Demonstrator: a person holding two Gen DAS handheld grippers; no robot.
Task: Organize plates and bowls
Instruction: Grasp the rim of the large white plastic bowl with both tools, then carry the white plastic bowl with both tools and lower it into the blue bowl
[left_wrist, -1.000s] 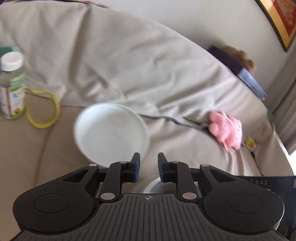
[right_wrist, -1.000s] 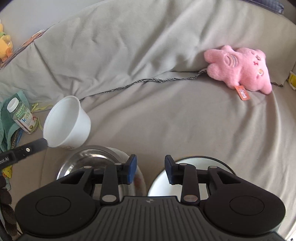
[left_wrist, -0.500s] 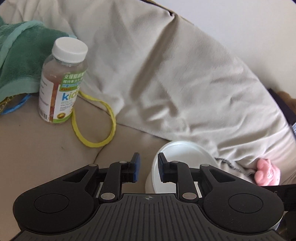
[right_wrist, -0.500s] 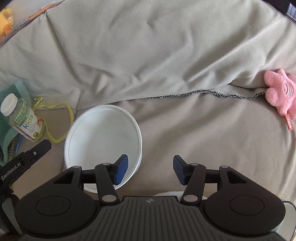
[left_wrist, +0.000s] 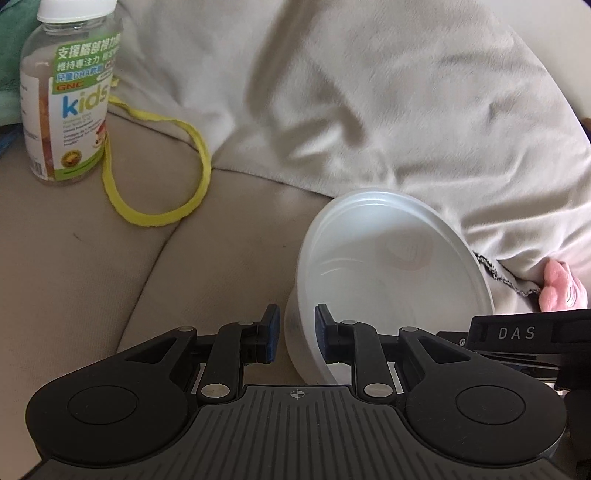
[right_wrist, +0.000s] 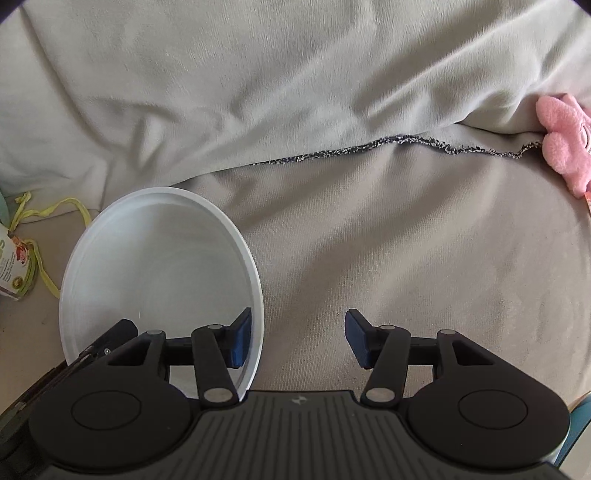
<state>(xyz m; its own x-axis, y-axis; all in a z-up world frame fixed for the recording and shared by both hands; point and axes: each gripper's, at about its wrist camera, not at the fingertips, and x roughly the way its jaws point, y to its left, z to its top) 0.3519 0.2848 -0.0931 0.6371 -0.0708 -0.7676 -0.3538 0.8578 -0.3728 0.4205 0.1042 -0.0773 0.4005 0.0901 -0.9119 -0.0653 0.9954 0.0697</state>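
A white plastic bowl (left_wrist: 388, 266) hangs tilted just above the beige sofa seat (left_wrist: 92, 266). My left gripper (left_wrist: 298, 332) is shut on its near rim, one finger outside the wall and one inside. In the right wrist view the same bowl (right_wrist: 155, 258) sits at lower left. My right gripper (right_wrist: 299, 339) straddles the bowl's right rim: its left fingertip is inside the bowl, its right one over the bare seat. Its jaws are closing and the pads do not touch the rim.
A kids' vitamin bottle (left_wrist: 66, 99) stands at the far left with a yellow band (left_wrist: 162, 155) looped beside it. A grey blanket (right_wrist: 258, 92) drapes the sofa back. A pink plush toy (right_wrist: 565, 140) lies at the right edge.
My left gripper carried the bowl down and toward the bottle. My right gripper swung left, away from a metal bowl and a plate, widened its jaws and came over the bowl's rim.
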